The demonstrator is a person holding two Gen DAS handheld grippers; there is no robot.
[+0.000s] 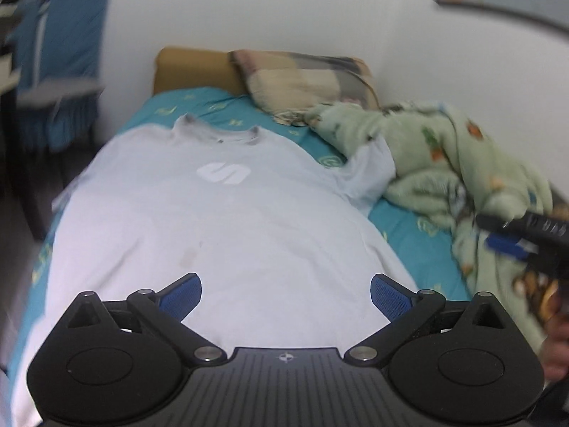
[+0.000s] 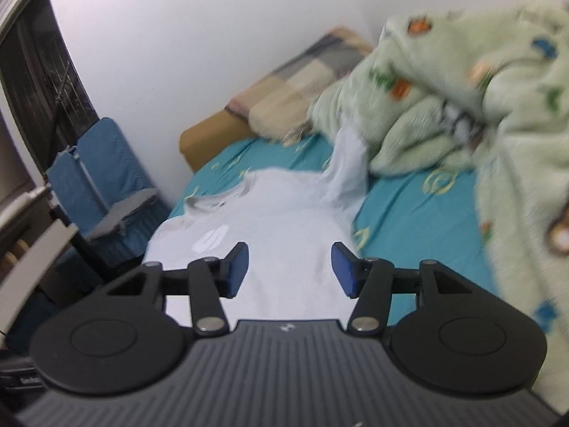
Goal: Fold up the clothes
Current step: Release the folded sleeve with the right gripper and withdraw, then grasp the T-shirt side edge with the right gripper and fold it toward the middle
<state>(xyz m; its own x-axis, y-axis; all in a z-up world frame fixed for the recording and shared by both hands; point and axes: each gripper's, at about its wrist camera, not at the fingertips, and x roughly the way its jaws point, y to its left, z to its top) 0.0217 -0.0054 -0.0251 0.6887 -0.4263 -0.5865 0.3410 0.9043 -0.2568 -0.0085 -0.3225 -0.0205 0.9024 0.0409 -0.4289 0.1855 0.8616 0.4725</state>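
Observation:
A pale blue T-shirt [image 1: 213,220] with a white logo lies spread flat, front up, on the bed, collar toward the headboard. Its right sleeve [image 1: 370,174] runs up against the green blanket. My left gripper [image 1: 286,293] is open and empty above the shirt's lower part. My right gripper [image 2: 290,270] is open and empty above the shirt [image 2: 277,220] near its right side. The right gripper also shows in the left wrist view [image 1: 515,238], at the right edge over the blanket.
A bunched green fleece blanket [image 1: 455,163] fills the bed's right side. A patterned pillow [image 1: 306,78] leans on the tan headboard [image 1: 192,67]. The teal sheet [image 2: 419,210] shows around the shirt. A blue chair [image 2: 103,178] stands left of the bed.

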